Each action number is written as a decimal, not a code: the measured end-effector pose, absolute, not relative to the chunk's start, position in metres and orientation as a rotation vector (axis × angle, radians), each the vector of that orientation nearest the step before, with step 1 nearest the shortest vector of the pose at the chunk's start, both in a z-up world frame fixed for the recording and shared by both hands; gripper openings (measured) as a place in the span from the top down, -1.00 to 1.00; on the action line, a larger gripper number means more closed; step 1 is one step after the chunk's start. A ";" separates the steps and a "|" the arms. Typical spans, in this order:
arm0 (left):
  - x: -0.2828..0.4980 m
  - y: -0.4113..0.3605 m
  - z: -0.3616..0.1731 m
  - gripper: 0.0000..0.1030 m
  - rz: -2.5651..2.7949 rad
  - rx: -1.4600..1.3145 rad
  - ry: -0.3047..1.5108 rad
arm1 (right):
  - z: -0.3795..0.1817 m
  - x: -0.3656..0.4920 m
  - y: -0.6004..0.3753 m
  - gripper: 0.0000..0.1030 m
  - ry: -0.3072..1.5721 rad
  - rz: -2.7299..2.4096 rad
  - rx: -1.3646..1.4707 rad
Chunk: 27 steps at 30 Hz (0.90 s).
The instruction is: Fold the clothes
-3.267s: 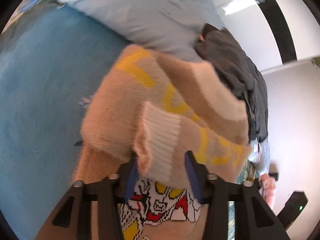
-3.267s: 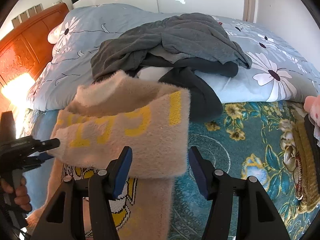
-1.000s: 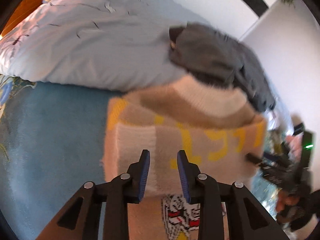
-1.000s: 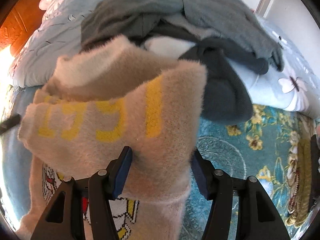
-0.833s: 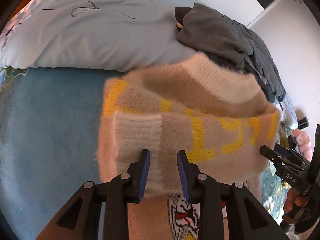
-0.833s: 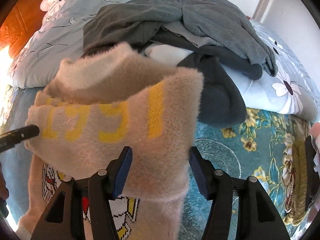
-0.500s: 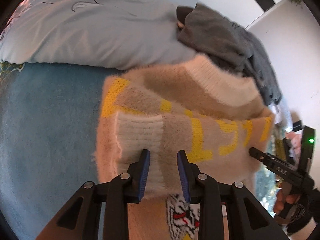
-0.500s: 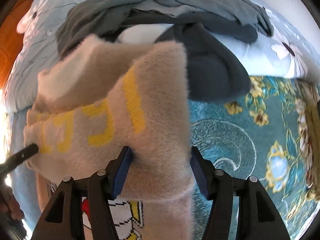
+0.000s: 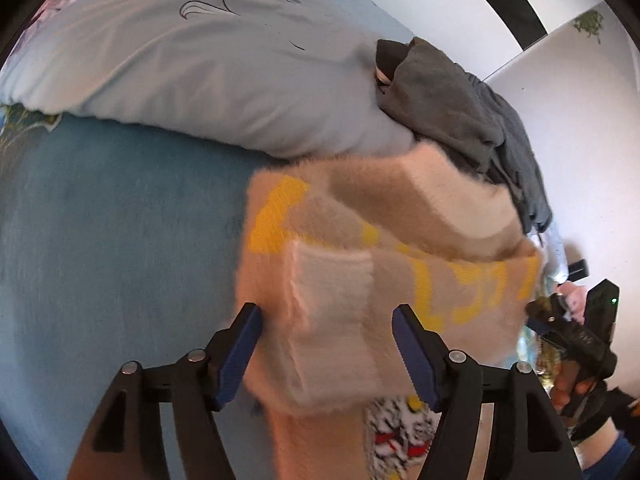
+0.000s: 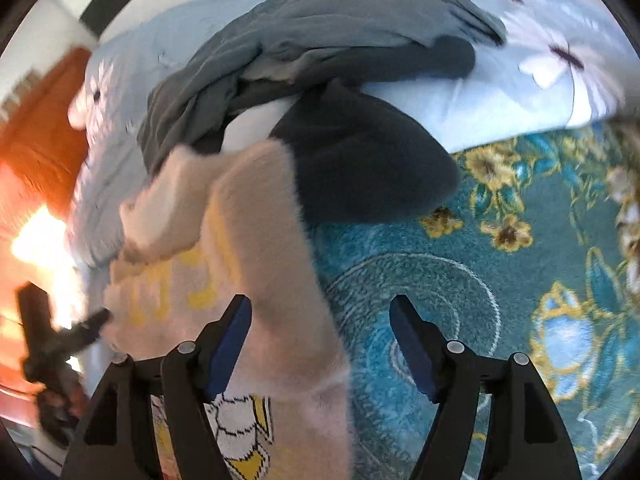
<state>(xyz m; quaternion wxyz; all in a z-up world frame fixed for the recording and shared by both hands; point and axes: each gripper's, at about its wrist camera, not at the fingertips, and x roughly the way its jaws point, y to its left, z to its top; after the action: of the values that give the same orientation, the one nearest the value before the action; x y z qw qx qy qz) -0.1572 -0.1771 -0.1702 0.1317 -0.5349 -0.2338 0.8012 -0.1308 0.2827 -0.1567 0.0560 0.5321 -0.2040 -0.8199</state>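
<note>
A fuzzy beige sweater (image 9: 384, 280) with yellow letters and a cartoon print lies folded over on the blue-green blanket (image 9: 100, 240). My left gripper (image 9: 327, 352) is open, its jaws spread either side of the sweater's folded-over part with the white ribbed cuff (image 9: 332, 312), not gripping it. My right gripper (image 10: 320, 344) is open too; the sweater (image 10: 240, 264) lies by its left finger and the patterned blanket (image 10: 500, 280) shows between the jaws. The right gripper also shows in the left wrist view (image 9: 568, 328), at the sweater's right edge.
A pile of dark grey clothes (image 10: 320, 60) lies on a pale blue floral duvet (image 9: 200, 60) behind the sweater. An orange wooden headboard (image 10: 36, 120) stands at the far left. A white wall (image 9: 580, 140) is to the right.
Both grippers have opened and let go of the sweater, which has dropped onto itself. The right gripper has swung to the right, off the sweater.
</note>
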 end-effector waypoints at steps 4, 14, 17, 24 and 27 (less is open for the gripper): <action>-0.173 -0.186 -0.186 -0.43 2.350 -1.601 -0.696 | -0.170 -0.142 0.285 -0.47 -0.657 -2.419 1.581; -0.176 -0.178 -0.188 -0.19 2.335 -1.505 -0.715 | -0.191 -0.198 0.270 -0.08 -0.786 -2.295 1.510; -0.168 -0.179 -0.178 0.19 2.366 -1.458 -0.689 | -0.181 -0.194 0.261 0.35 -0.745 -2.289 1.475; -0.148 -0.184 -0.117 0.36 2.420 -1.220 -0.599 | -0.128 -0.173 0.254 0.62 -0.674 -2.311 1.272; -0.147 -0.186 -0.086 0.36 2.439 -1.080 -0.581 | -0.100 -0.171 0.261 0.63 -0.632 -2.362 1.155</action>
<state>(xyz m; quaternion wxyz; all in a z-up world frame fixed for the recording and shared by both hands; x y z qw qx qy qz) -0.1472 -0.1864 -0.0859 0.2043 -0.3873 -0.2082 0.8746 -0.1709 0.2613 -0.0996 0.2169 0.4171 -0.2282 -0.8526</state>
